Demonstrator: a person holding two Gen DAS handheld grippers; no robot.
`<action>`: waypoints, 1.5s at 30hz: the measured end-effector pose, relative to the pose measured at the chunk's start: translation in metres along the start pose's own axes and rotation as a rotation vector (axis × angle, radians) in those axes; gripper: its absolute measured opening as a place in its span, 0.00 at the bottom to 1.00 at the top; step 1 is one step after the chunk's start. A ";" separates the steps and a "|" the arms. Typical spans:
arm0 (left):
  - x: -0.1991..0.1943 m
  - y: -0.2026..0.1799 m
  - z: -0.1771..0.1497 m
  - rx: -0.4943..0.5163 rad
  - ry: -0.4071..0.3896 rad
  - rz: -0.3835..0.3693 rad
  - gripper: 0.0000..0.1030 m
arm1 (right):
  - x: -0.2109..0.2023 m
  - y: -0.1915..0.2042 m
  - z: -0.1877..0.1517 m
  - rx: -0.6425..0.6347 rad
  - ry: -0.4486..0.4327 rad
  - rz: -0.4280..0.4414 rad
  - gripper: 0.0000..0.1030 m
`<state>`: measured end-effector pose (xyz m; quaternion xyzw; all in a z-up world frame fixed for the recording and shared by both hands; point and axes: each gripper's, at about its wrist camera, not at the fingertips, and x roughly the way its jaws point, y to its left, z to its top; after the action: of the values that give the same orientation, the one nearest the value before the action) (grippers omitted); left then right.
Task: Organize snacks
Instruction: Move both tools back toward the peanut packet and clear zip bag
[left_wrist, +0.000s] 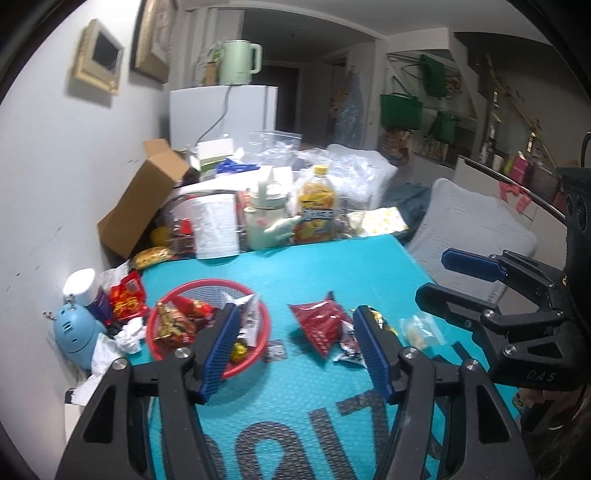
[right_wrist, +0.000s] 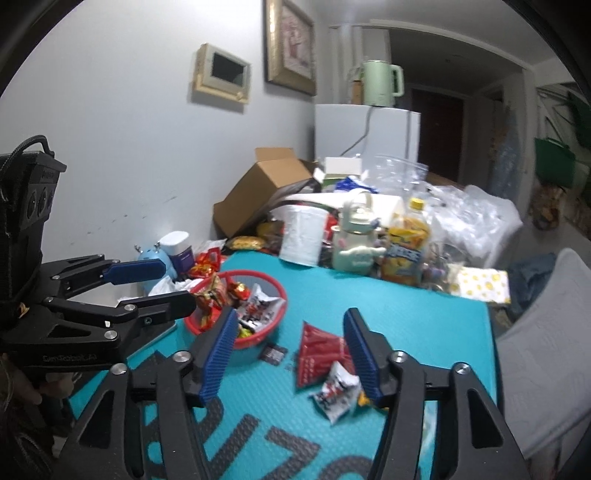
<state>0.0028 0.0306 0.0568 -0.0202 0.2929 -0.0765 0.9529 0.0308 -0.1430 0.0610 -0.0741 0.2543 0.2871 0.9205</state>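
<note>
Ahead of the left tool (left_wrist: 295, 347), on the teal surface (left_wrist: 325, 266): red basket (left_wrist: 157, 317) of snacks behind its left finger, red snack packet (left_wrist: 319, 325) between the fingers and just inside the right one. Jaws partly apart, nothing held. Right tool (left_wrist: 443, 280) off to its right, also apart and empty.

Right wrist view: right tool (right_wrist: 291, 350) jaws partly apart, empty. Red snack packet (right_wrist: 317, 350) and white snack packet (right_wrist: 338, 393) below, by its right finger. Red basket (right_wrist: 275, 332) past its left finger, left tool (right_wrist: 173, 286) beside that.
</note>
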 end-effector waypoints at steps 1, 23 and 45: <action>0.000 -0.004 0.000 0.005 -0.003 -0.004 0.78 | -0.004 -0.003 -0.002 0.007 -0.003 -0.014 0.62; 0.056 -0.079 -0.019 0.093 0.103 -0.174 0.84 | -0.032 -0.073 -0.074 0.174 0.060 -0.169 0.72; 0.161 -0.079 -0.056 0.025 0.335 -0.158 0.84 | 0.054 -0.136 -0.140 0.360 0.311 -0.164 0.72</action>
<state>0.0919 -0.0728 -0.0724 -0.0182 0.4440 -0.1570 0.8820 0.0862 -0.2682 -0.0876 0.0274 0.4330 0.1469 0.8889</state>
